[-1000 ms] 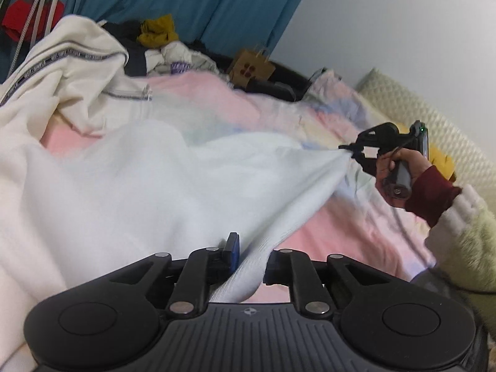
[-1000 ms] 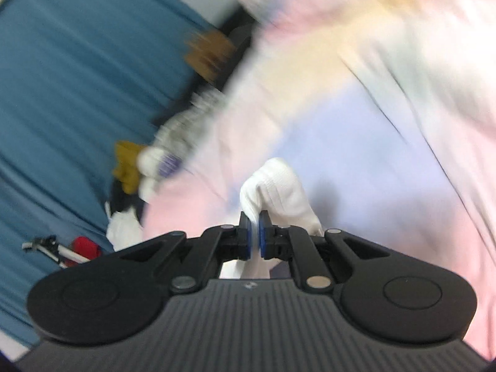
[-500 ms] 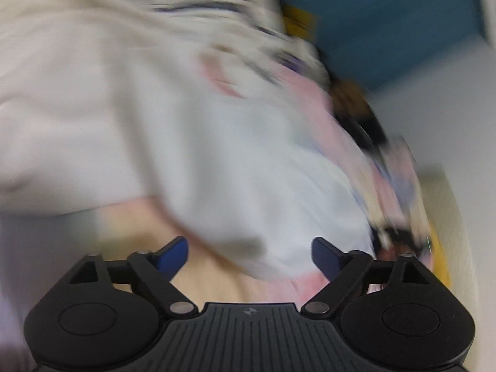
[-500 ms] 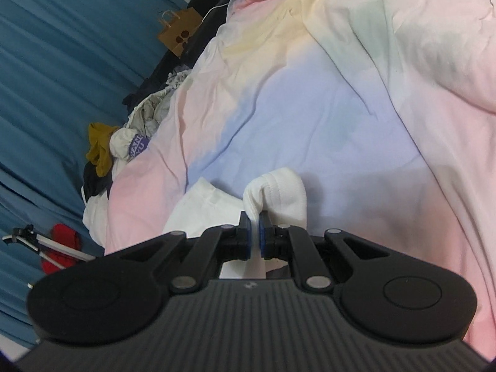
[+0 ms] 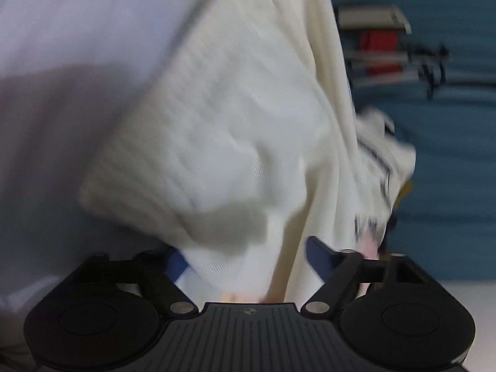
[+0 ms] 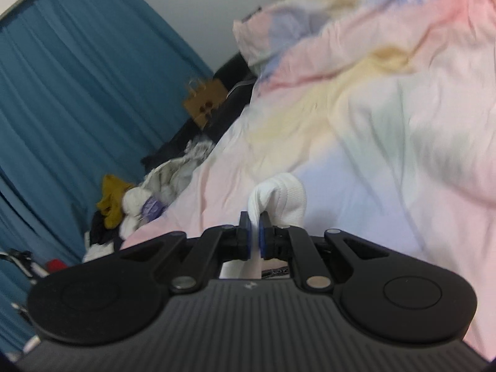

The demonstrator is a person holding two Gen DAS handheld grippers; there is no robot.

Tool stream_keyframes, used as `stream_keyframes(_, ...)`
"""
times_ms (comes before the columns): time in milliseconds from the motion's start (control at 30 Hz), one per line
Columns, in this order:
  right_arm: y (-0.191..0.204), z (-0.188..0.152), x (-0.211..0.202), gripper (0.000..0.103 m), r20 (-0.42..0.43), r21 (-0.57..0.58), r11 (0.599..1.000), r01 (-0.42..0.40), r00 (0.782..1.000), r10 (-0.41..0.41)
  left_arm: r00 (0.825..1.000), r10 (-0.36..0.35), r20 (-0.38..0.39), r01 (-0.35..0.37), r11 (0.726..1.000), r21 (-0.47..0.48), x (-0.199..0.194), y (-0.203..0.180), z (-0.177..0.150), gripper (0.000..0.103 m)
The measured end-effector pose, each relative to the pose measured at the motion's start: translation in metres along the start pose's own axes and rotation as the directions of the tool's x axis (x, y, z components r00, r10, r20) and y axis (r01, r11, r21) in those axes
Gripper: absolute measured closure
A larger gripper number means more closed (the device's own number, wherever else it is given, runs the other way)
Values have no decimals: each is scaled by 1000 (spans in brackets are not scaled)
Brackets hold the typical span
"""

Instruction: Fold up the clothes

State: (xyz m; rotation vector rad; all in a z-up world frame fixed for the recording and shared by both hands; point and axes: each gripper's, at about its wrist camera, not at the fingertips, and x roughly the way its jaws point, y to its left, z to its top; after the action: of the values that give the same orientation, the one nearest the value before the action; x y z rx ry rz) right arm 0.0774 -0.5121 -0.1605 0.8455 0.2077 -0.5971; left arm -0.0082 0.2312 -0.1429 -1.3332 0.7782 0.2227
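Note:
A cream-white knitted garment (image 5: 235,130) fills the blurred left wrist view, bunched close in front of the camera. My left gripper (image 5: 245,255) is open, its blue pads spread wide, with a fold of the garment hanging between them and not pinched. My right gripper (image 6: 254,232) is shut on a white ribbed edge of the garment (image 6: 280,195), which loops up above the pads over the bed. The rest of the garment is hidden below the right gripper.
A pastel pink, yellow and blue duvet (image 6: 387,117) covers the bed. A heap of clothes (image 6: 136,198) and a brown paper bag (image 6: 206,100) lie at its far side. Blue curtains (image 6: 77,93) hang behind. A red item on a stand (image 5: 381,49) is at the right.
My left gripper let go of the garment, opened wide and swung toward the bunched cream fabric. My right gripper stays shut on the white edge and has shifted over the duvet.

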Motion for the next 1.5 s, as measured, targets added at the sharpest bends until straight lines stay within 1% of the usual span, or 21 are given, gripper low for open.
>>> stream_keyframes(33, -2, 0, 2, 95, -4, -1, 1000, 17, 1000, -17, 1000, -3, 18, 3, 1000, 14, -7, -5, 3, 66)
stream_keyframes(67, -5, 0, 4, 95, -10, 6, 999, 31, 999, -31, 999, -7, 36, 6, 1000, 29, -13, -9, 6, 79)
stream_keyframes(100, -10, -1, 6, 95, -21, 20, 999, 46, 999, -46, 998, -10, 54, 8, 999, 43, -20, -14, 9, 81)
stream_keyframes(133, -14, -1, 8, 95, -32, 33, 998, 60, 998, -59, 997, -14, 72, 10, 998, 58, -26, -19, 13, 88)
stream_keyframes(233, -22, -1, 9, 95, -48, 59, 995, 79, 996, -77, 992, -28, 125, 15, 995, 101, -46, -33, 22, 94)
stream_keyframes(367, -26, -1, 7, 95, -53, 73, 993, 91, 995, -87, 980, -49, 194, 18, 987, 160, -73, -51, 35, 96)
stream_keyframes(433, -25, -1, 2, 95, -43, 68, 993, 99, 994, -97, 973, -61, 223, 20, 983, 183, -97, -60, 43, 97)
stream_keyframes(500, -23, 0, -6, 95, -26, 55, 992, 118, 993, -116, 971, -66, 230, 21, 981, 193, -116, -67, 51, 97)
stream_keyframes(567, -21, 2, -12, 95, -9, 45, 988, 148, 989, -148, 971, -55, 234, 8, 981, 194, -130, -68, 58, 97)
stream_keyframes(633, -22, 3, -17, 95, 1, 47, 980, 194, 981, -194, 971, -34, 235, -16, 978, 210, -139, -68, 63, 97)
stream_keyframes(733, -25, 2, -20, 95, 2, 26, 963, 269, 963, -269, 979, -6, 205, -37, 978, 206, -151, -55, 72, 97)
stream_keyframes(833, -31, -5, -11, 95, -60, -12, 937, 349, 935, -349, 983, 49, 176, -89, 970, 224, -157, -34, 67, 97)
stream_keyframes(900, -43, -12, 0, 95, -134, -25, 918, 396, 908, -396, 984, 90, 152, -125, 964, 236, -153, -24, 67, 96)
stream_keyframes(967, -55, -18, 10, 95, -206, -3, 911, 413, 891, -405, 980, 131, 150, -167, 950, 262, -146, -25, 70, 95)
stream_keyframes(1000, -59, -20, 12, 94, -226, 8, 910, 415, 887, -403, 978, 147, 150, -183, 944, 273, -143, -26, 72, 94)
stream_keyframes(1100, -65, -23, 13, 93, -246, 31, 909, 415, 885, -395, 973, 179, 145, -215, 931, 294, -146, -25, 70, 92)
stream_keyframes(1200, -62, -22, 9, 92, -234, 43, 908, 416, 888, -395, 972, 194, 133, -228, 916, 329, -141, -29, 67, 86)
stream_keyframes(1300, -57, -18, 3, 91, -210, 53, 912, 406, 898, -387, 977, 168, 131, -204, 915, 349, -149, -28, 65, 85)
stream_keyframes(1367, -48, -15, -3, 91, -184, 33, 916, 401, 903, -389, 978, 154, 140, -195, 909, 367, -156, -29, 63, 76)
stream_keyframes(1400, -43, -14, -6, 91, -166, 15, 916, 400, 905, -392, 977, 149, 150, -196, 904, 380, -160, -30, 61, 75)
stream_keyframes(1500, -28, -10, -11, 89, -115, -33, 910, 413, 903, -414, 973, 141, 183, -207, 883, 421, -173, -35, 53, 63)
